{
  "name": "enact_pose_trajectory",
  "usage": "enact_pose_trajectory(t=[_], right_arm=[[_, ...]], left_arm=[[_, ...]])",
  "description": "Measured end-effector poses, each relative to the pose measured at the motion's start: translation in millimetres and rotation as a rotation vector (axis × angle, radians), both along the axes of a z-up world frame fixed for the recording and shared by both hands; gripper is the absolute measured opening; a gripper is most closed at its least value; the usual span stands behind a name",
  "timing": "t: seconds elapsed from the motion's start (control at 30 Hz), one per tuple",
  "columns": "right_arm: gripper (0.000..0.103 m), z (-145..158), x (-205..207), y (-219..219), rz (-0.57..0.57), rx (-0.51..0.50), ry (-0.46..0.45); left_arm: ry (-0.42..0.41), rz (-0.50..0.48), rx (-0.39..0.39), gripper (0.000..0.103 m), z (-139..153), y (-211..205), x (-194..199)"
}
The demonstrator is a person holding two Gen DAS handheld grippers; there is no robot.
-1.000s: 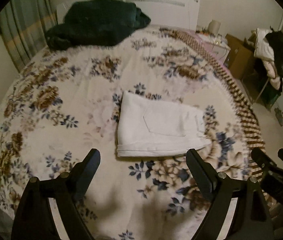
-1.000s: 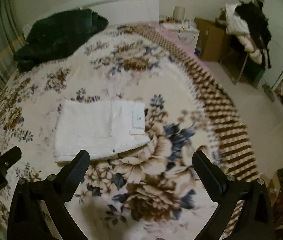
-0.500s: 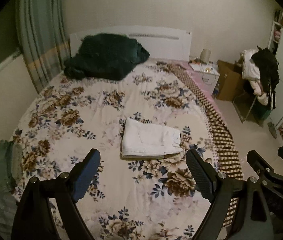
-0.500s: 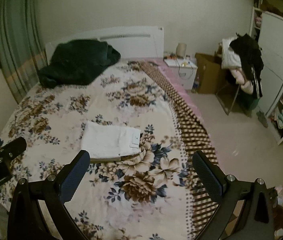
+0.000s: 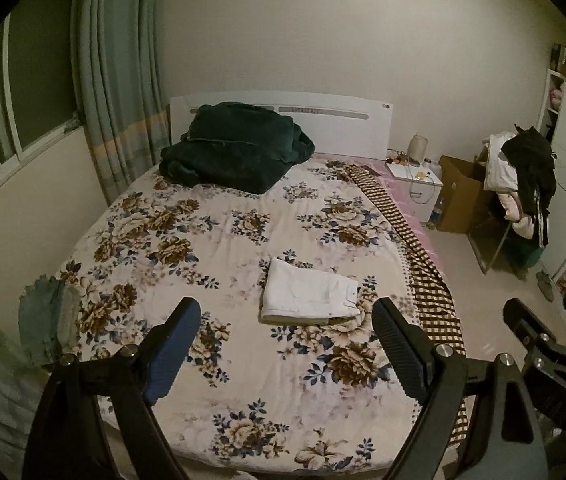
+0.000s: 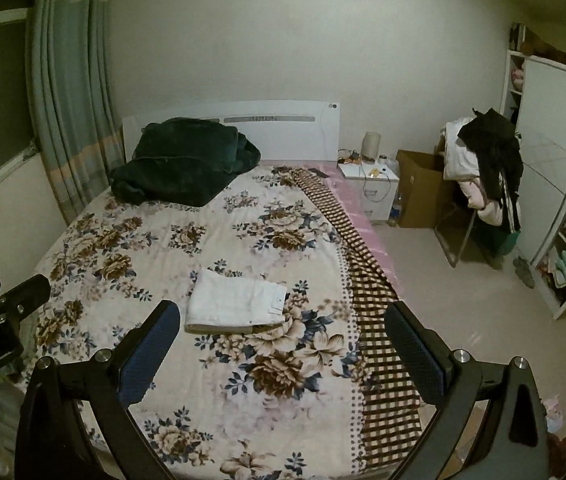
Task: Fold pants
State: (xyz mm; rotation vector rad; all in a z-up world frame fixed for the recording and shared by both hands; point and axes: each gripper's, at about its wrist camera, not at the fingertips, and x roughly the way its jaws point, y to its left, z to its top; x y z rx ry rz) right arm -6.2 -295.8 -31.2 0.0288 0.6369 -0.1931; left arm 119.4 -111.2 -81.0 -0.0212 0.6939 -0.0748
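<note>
A bedroom seen from the foot of a bed, through two cameras mounted on handheld grippers. The bed is covered by a cream blanket printed with brown and blue flowers. Near the middle of it lie the white pants, folded into a neat flat rectangle with the waistband end toward the right side of the bed. Nothing touches them.

The left gripper is held above the foot of the bed, its two black fingers spread wide apart with nothing between them – the pants sit well beyond the fingertips. The right gripper is held beside it, farther to the right, fingers likewise spread wide and holding nothing. In the right camera's view the pants appear a little left of center, and part of the left gripper shows at the left edge.

At the head of the bed a dark green blanket is heaped against a white headboard. A brown checked cloth runs along the bed's right edge. To the right of the bed stand a small white nightstand, a cardboard box and a chair piled with clothes. Blue-grey curtains hang beside a window on the left wall. A white wardrobe fills the far right.
</note>
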Motion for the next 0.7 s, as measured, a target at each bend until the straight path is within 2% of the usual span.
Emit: enact_pose_trajectory(t=[0.03,0.07,0.1,0.37,0.7], right_arm=[[0.103,5,-4,2,-0.003,0.003,-0.004],[0.103,8,-5,5,-0.003,0.006,-0.006],[0.103,12,-6,7,-0.005,0.009,-0.005],[0.103,30,10,14,-0.006,0.01,-0.006],[0.103,30,27,22,0.012,0.031,0.009]], left_arm=[[0.003,-0.009,-0.007,0.093,1,1,-1],[0.007,-0.015,-0.01,0.101,2,3,-1],[0.008,-0.019,-0.007,0.102,2,5,-1],[-0.007,-0.01,0.014,0.102,6,12,-6],[-0.005,0.01,0.046,0.102,6,9,-9]])
